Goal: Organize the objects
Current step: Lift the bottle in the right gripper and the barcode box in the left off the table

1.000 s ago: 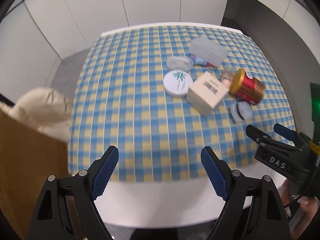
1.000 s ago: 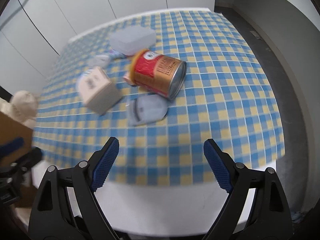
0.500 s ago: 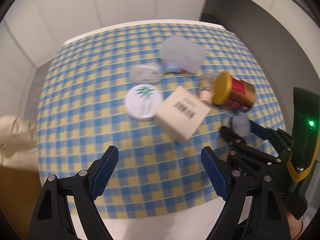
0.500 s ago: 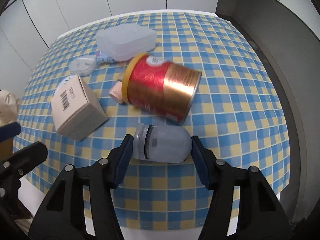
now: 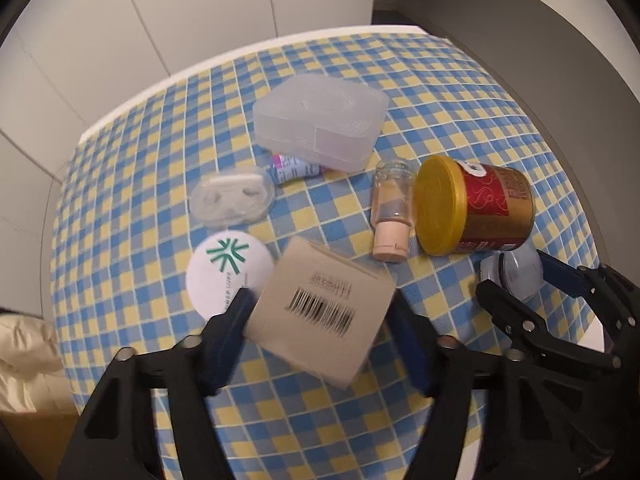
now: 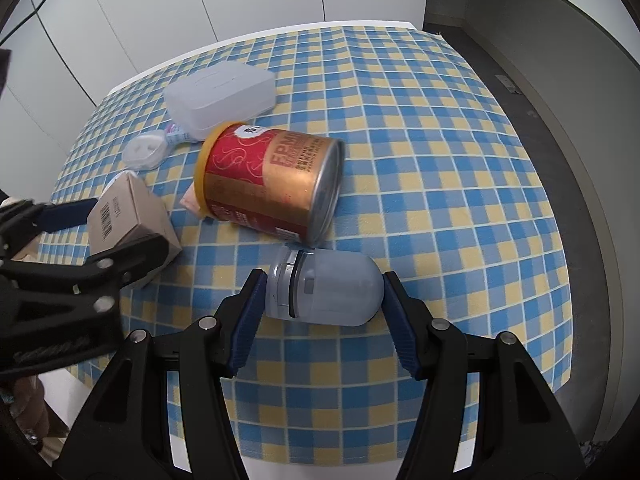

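My left gripper [image 5: 320, 320] has its pads on both sides of a tan cardboard box with a barcode [image 5: 324, 312]; the box also shows in the right wrist view [image 6: 128, 212]. My right gripper [image 6: 322, 300] is shut on a frosted grey capsule-shaped container [image 6: 324, 294] lying on the checked tablecloth [image 6: 440, 160]. In the left wrist view that container [image 5: 516, 272] sits between the right gripper's fingers. A red and gold tin with a yellow lid [image 6: 268, 184] lies on its side just behind it.
A frosted plastic box [image 5: 320, 120], a contact lens case [image 5: 232, 200], a round white compact with a green mark [image 5: 228, 272], a small glass bottle with a beige cap [image 5: 392, 216] and a small purple tube [image 5: 292, 168] lie around. A cream cloth [image 5: 24, 352] is at left.
Both grippers moved forward onto the table. The right gripper closed on the grey container. The left gripper closed in around the cardboard box.
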